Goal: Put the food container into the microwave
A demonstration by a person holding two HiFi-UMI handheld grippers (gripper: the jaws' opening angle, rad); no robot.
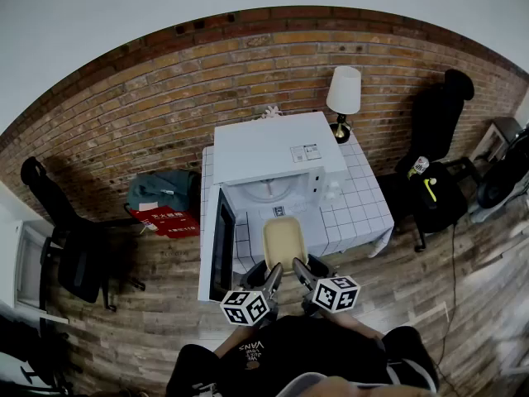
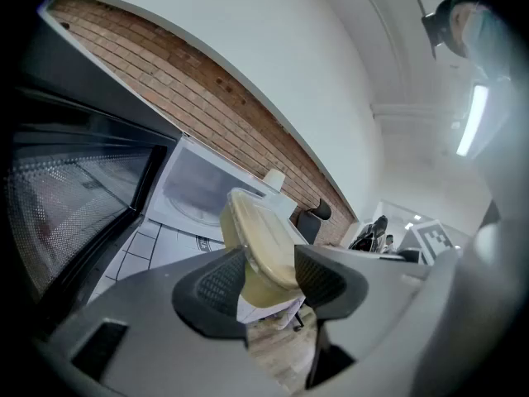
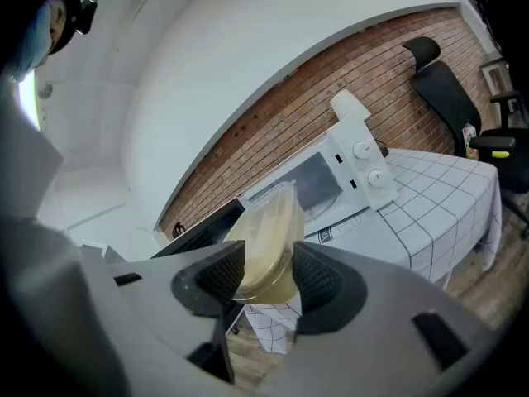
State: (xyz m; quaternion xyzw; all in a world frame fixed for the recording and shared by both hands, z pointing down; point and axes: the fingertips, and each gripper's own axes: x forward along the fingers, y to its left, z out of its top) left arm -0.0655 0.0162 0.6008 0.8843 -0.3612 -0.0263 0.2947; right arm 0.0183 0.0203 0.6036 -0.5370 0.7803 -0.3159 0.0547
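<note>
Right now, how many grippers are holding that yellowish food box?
2. The left gripper clamps the food container at its near end on the left, the right gripper on the right. None hidden.

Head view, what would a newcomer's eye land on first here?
The beige food container stands out first, gripped by both the left gripper and the right gripper in front of the white microwave. The microwave's door stands open at the left. A white lamp sits to its right, by the brick wall.

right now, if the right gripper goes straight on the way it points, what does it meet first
Probably the open microwave: the right gripper, shut on the food container, points at its mouth.
</note>
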